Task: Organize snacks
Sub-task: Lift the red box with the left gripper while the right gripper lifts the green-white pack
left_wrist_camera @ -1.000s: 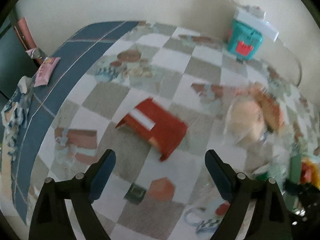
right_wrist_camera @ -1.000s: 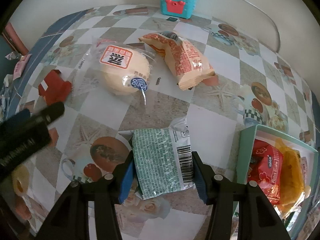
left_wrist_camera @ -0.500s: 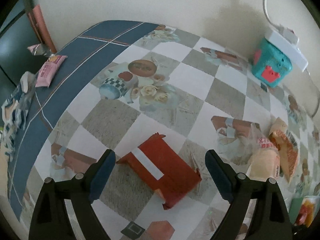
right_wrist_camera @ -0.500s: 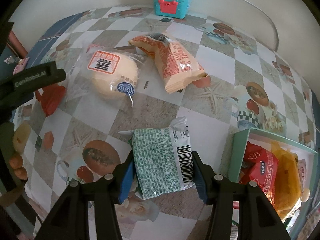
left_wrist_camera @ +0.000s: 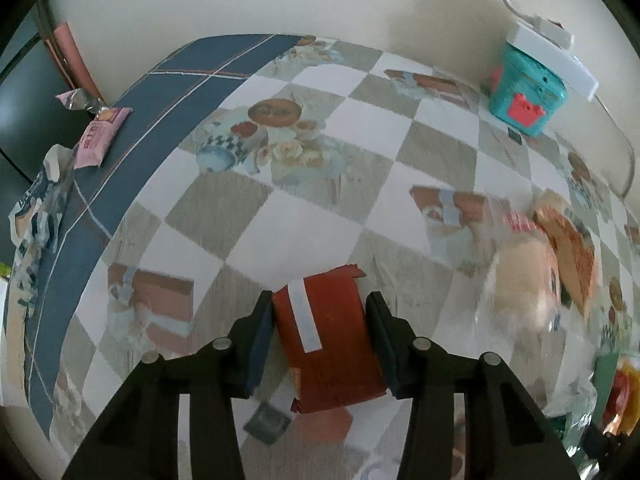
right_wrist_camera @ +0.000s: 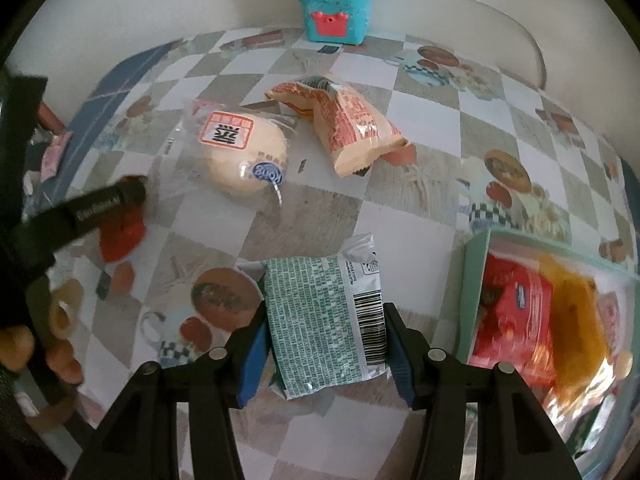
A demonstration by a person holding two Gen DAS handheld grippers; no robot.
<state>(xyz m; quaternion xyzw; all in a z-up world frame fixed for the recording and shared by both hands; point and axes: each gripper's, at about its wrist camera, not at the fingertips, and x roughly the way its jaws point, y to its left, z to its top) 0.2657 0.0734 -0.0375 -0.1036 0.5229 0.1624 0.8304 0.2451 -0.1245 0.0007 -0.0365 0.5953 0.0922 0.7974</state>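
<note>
Left wrist view: we log left gripper (left_wrist_camera: 319, 334) jaws clamping a flat red foil packet (left_wrist_camera: 330, 336); right gripper (right_wrist_camera: 323, 338) jaws grip a crinkled green pouch (right_wrist_camera: 320, 316), seemingly foil.

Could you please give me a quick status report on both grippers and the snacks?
Left gripper shut on red packet. Right gripper shut on green packet. Bun, orange bag loose on table; tray right, unobstructed.
</note>
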